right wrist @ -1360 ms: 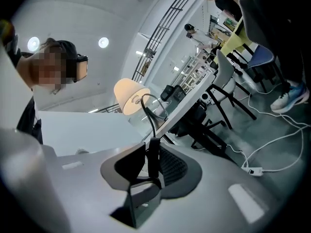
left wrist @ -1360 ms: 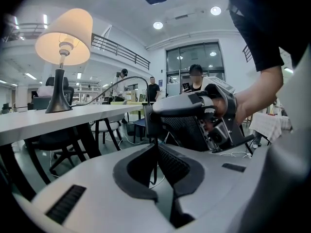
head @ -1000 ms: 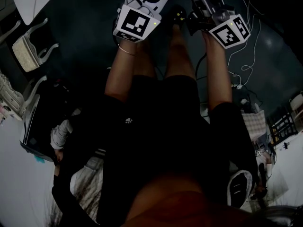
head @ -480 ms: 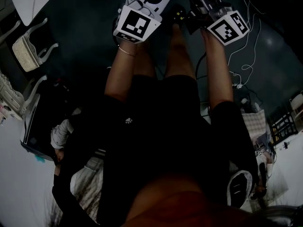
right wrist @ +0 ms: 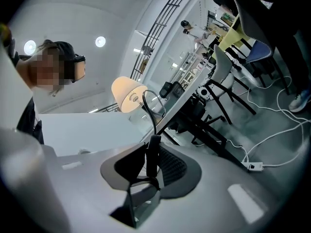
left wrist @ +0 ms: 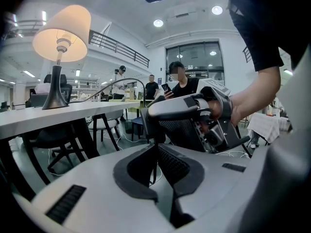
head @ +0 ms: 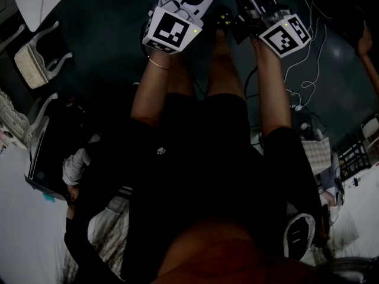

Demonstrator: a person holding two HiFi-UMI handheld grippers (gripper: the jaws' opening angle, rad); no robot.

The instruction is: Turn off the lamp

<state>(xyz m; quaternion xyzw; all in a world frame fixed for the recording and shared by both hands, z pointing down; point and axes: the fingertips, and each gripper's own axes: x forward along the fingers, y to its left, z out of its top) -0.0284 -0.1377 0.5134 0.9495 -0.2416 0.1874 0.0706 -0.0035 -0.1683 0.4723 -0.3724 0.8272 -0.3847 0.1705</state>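
Office, lit lamp [left wrist: 62,33], left claw [left wrist: 156,148] pinching cord [left wrist: 121,85], right claw [right wrist: 153,147] closing on switch [right wrist: 152,159]

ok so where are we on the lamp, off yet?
Done: the left tool is shut on the cord, and the right tool has the inline switch between its jaws. In hand: the right tool's jaws have just been closing on that switch. Left: the lamp is lit, so the switch has not clicked off yet.
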